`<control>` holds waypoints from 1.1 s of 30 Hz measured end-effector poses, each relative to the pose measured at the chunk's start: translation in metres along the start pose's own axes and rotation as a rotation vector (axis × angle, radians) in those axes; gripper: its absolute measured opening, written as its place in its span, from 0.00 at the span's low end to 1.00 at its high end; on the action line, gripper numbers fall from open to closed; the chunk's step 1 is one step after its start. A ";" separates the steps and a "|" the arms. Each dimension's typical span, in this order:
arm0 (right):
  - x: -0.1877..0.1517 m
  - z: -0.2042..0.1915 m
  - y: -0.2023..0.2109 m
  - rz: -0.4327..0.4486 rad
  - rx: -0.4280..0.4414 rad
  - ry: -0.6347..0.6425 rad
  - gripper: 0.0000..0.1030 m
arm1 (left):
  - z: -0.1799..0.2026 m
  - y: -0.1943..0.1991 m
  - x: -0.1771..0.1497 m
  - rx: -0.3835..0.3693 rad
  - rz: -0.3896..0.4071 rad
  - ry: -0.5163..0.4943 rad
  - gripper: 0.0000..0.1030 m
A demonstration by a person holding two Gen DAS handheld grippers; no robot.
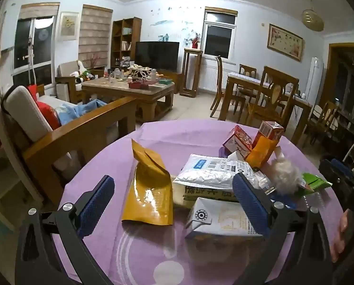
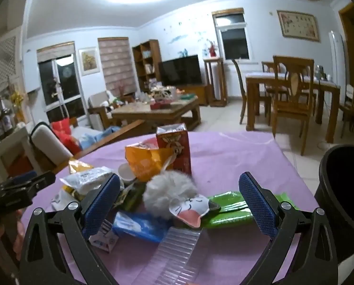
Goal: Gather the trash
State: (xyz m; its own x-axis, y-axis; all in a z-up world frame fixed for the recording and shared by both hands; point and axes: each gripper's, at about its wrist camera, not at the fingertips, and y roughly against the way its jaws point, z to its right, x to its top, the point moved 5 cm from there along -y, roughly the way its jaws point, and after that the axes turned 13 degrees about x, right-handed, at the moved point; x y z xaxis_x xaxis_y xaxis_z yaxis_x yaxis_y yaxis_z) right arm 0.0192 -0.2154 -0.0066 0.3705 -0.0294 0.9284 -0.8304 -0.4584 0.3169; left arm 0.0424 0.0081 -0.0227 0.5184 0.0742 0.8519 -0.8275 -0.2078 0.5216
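Grippers: left gripper (image 1: 174, 204) and right gripper (image 2: 179, 204) both gape wide, holding nothing.
Trash: glossy mustard-yellow foil pouch (image 1: 149, 190), white printed carton (image 1: 220, 218), green plastic wrapper (image 2: 231, 210) all uncollected.
Bin: black round plastic bin (image 2: 343, 190) waits beside the purple-clothed table (image 2: 236, 156).

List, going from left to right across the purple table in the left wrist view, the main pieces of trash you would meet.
Gold pouch → silver packet → orange bag → fluffy white ball → green wrapper.

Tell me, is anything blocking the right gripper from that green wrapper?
Partly. The right gripper is open, but a cat-face packet overlaps the green wrapper's left end, beside a grey fluffy ball. Its right part lies uncovered.
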 end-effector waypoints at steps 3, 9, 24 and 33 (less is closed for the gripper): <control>0.001 -0.005 -0.004 0.002 0.001 0.028 0.96 | -0.006 -0.003 -0.004 -0.002 -0.002 0.024 0.95; -0.004 -0.001 0.005 0.007 0.006 -0.001 0.96 | -0.010 -0.009 -0.007 -0.007 -0.055 0.059 0.95; -0.010 0.009 -0.007 -0.018 0.019 -0.051 0.96 | -0.001 -0.001 -0.007 0.009 -0.012 0.011 0.95; -0.009 0.010 -0.006 -0.018 0.019 -0.047 0.96 | -0.003 -0.002 -0.005 0.007 -0.015 0.016 0.95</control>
State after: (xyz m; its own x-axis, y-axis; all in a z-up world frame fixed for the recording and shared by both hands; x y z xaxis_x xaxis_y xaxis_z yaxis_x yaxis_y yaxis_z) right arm 0.0253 -0.2216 -0.0192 0.4046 -0.0629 0.9123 -0.8157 -0.4758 0.3290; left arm 0.0404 0.0107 -0.0282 0.5274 0.0935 0.8445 -0.8180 -0.2131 0.5344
